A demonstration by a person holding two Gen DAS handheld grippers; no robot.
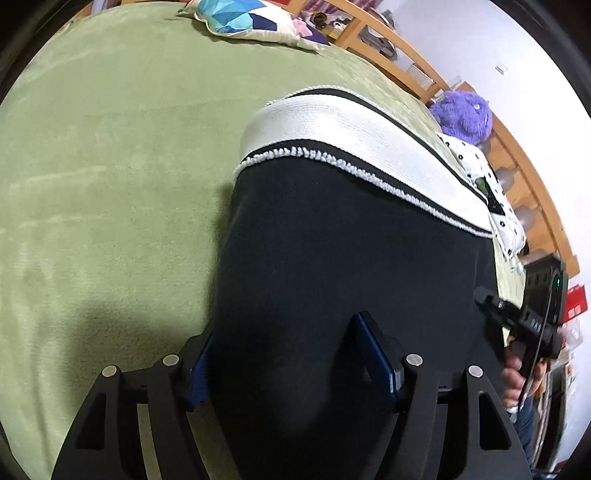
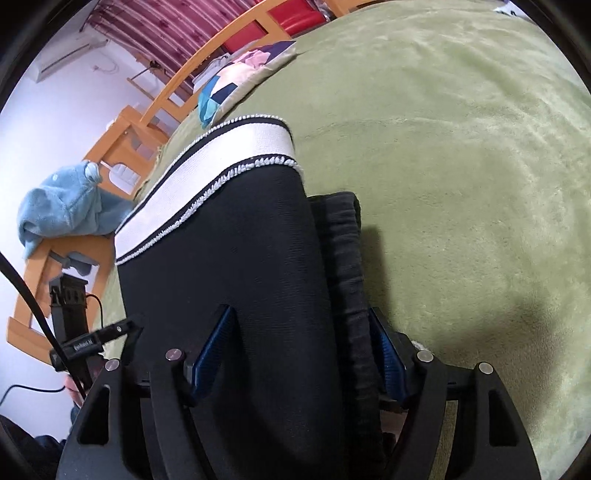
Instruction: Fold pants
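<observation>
Left wrist view. The left hand-held gripper points down at the black pants, which lie on a green blanket covering the bed. Its jaws stand apart, about half open. The blue pads sit on either side of the near left edge of the fabric; whether they press on it cannot be told. The white waistband, trimmed with a white looped cord, crosses the far end of the pants. Left of the pants' left edge the blanket is bare and wide open, out to the patterned pillow at the far edge of the bed. At the right, a purple plush toy and a dotted cloth lie by the wooden bed rail. The right hand-held gripper shows at the right edge of the pants, held by a hand.

Right wrist view. The right hand-held gripper also points down, jaws well apart. Between them runs the right edge of the pants, including a thick gathered dark fold just beside the right pad; no firm grip can be told. The waistband lies at the far end. Right of the fold the blanket is bare to the bed's far edge. At the left, the left hand-held gripper shows near the pants' other edge. A blue towel hangs on the wooden rail.
</observation>
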